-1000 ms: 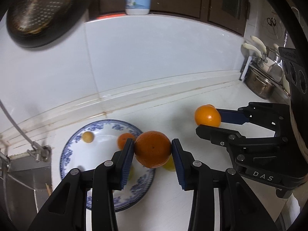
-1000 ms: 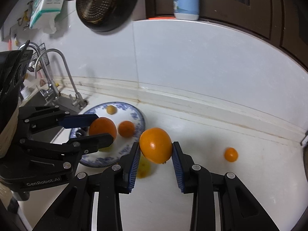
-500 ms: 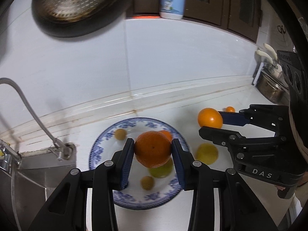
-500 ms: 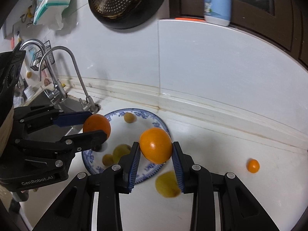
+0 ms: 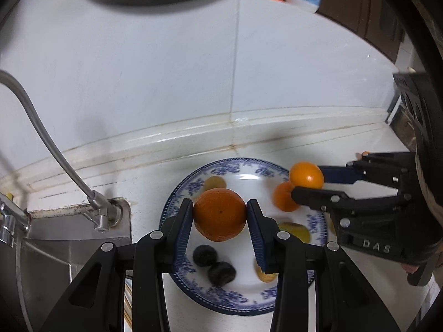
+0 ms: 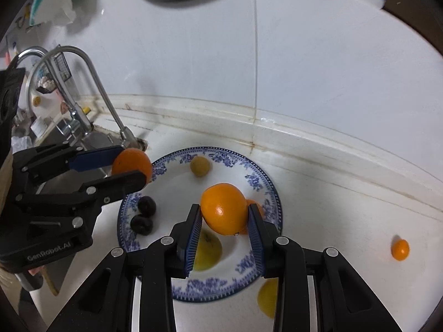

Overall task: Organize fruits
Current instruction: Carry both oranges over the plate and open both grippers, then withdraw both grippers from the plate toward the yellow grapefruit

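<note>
My left gripper (image 5: 219,218) is shut on a dark orange (image 5: 219,214) and holds it above the blue-patterned plate (image 5: 235,170). My right gripper (image 6: 223,215) is shut on a brighter orange (image 6: 223,207), also above the plate (image 6: 265,185). The right gripper shows in the left wrist view (image 5: 307,178), the left one in the right wrist view (image 6: 130,164). On the plate lie two dark fruits (image 6: 146,204), a small yellowish fruit (image 6: 200,166), a yellow fruit (image 6: 209,250) and a small orange (image 5: 283,200).
A sink with a curved tap (image 6: 94,83) lies left of the plate. A small orange fruit (image 6: 400,249) lies on the counter at the right. A yellow fruit (image 6: 268,296) lies on the counter by the plate's near rim. A tiled wall runs behind.
Both grippers have moved left with their oranges and now hang over the plate. The sink and tap have come closer into view.
</note>
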Demonstrator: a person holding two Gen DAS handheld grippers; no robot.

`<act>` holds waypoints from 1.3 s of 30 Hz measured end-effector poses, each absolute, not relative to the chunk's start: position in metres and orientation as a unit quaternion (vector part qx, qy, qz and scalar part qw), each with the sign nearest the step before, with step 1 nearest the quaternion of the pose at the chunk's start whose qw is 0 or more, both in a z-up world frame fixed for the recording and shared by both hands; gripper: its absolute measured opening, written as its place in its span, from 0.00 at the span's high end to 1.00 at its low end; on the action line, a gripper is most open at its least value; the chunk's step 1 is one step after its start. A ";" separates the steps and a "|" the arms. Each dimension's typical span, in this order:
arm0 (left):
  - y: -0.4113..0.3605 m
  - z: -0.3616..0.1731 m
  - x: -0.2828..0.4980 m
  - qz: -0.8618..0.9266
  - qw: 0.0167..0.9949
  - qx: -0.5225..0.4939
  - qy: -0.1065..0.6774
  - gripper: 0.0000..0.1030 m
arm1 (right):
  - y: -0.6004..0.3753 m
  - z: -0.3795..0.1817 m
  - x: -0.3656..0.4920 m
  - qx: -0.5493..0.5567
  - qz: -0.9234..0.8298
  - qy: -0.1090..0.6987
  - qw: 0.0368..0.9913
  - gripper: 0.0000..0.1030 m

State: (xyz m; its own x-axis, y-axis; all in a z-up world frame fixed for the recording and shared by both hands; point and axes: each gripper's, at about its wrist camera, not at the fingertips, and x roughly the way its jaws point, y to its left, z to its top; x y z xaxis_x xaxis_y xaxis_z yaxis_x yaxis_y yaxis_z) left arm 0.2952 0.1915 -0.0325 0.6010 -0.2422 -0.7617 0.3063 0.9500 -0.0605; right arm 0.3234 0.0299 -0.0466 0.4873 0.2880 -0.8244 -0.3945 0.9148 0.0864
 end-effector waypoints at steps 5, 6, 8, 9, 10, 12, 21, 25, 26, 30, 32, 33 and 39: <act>0.194 -0.048 0.308 -0.147 0.886 0.051 0.436 0.62 | 0.042 -0.060 0.350 -0.067 0.196 0.488 0.848 0.67; 0.195 -0.051 0.310 -0.146 0.885 0.055 0.439 0.62 | 0.043 -0.063 0.355 -0.064 0.194 0.494 0.845 0.67; 0.196 -0.056 0.314 -0.146 0.883 0.060 0.442 0.62 | 0.045 -0.068 0.365 -0.059 0.190 0.503 0.841 0.67; 0.197 -0.058 0.316 -0.146 0.882 0.061 0.444 0.62 | 0.046 -0.071 0.369 -0.057 0.190 0.508 0.838 0.67; 0.197 -0.059 0.317 -0.146 0.881 0.063 0.446 0.62 | 0.047 -0.073 0.373 -0.055 0.190 0.513 0.835 0.67; 0.199 -0.063 0.320 -0.147 0.877 0.064 0.452 0.62 | 0.050 -0.079 0.379 -0.057 0.190 0.521 0.830 0.67; 0.200 -0.079 0.330 -0.152 0.863 0.051 0.479 0.62 | 0.056 -0.093 0.389 -0.070 0.192 0.544 0.814 0.67; 0.197 -0.082 0.332 -0.151 0.860 0.057 0.484 0.62 | 0.057 -0.095 0.391 -0.072 0.196 0.545 0.812 0.67; 0.196 -0.083 0.332 -0.150 0.859 0.058 0.486 0.62 | 0.058 -0.096 0.391 -0.072 0.196 0.547 0.810 0.66; 0.196 -0.085 0.332 -0.142 0.859 0.068 0.487 0.62 | 0.058 -0.102 0.393 -0.071 0.197 0.554 0.806 0.62; 0.195 -0.086 0.332 -0.139 0.858 0.071 0.490 0.62 | 0.056 -0.100 0.391 -0.072 0.193 0.549 0.810 0.52; 0.195 -0.086 0.332 -0.137 0.858 0.071 0.490 0.62 | 0.056 -0.098 0.391 -0.073 0.191 0.545 0.813 0.50; 0.195 -0.070 0.321 -0.140 0.869 0.070 0.469 0.47 | 0.046 -0.083 0.382 -0.067 0.191 0.528 0.825 0.50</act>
State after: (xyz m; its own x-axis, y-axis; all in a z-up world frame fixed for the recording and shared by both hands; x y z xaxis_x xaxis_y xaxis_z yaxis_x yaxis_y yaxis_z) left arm 0.3207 0.1954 -0.0700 0.5203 -0.1774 -0.8354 0.3086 0.9511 -0.0097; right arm 0.3820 0.0457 -0.0833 0.3699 0.2445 -0.8963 -0.3856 0.9181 0.0913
